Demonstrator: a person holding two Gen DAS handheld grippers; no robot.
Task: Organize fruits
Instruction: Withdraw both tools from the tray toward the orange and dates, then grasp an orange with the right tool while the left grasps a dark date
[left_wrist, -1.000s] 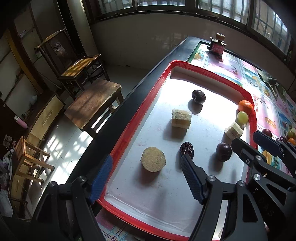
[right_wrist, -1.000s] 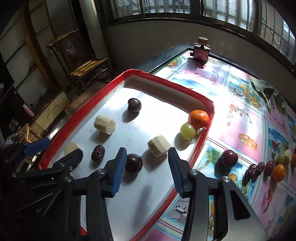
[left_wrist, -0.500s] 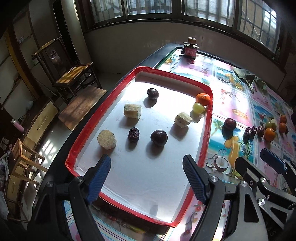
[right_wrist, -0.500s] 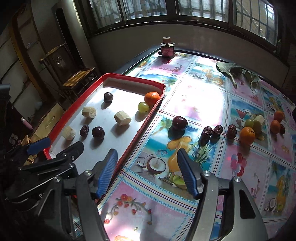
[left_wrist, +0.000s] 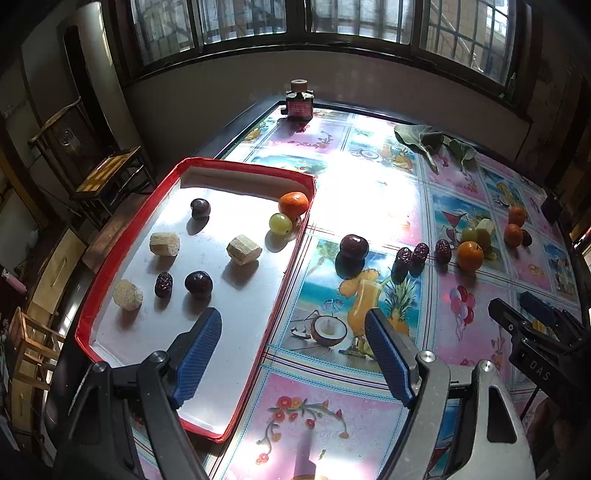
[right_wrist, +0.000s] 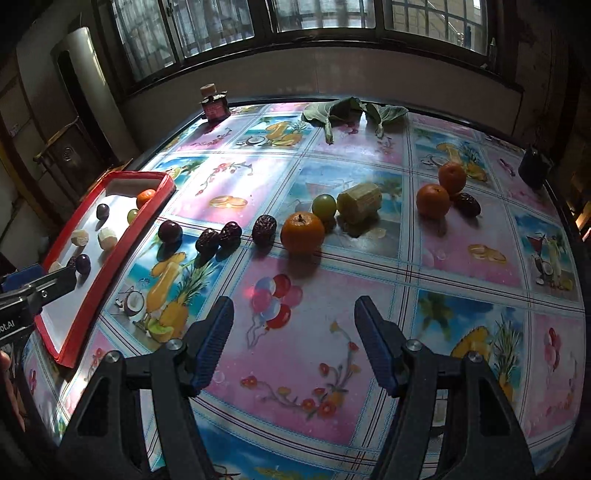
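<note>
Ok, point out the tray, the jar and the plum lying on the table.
tray (left_wrist: 236, 165): left wrist view, far red rim.
jar (right_wrist: 215, 108): right wrist view, red label on its front.
plum (left_wrist: 354, 245): left wrist view, middle of its dark skin.

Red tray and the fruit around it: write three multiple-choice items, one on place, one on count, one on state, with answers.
1. Where is the orange in the red tray?
A. far corner by the green grape
B. near edge
C. middle

2. How many oranges lie on the table outside the tray?
A. one
B. three
C. five

3. The right gripper is:
A. shut on a date
B. shut, empty
C. open, empty

Answers: 1 A, it touches the far rim beside the grape. 2 B, the right view shows three. 3 C, its fingers stand apart with nothing between.
</note>
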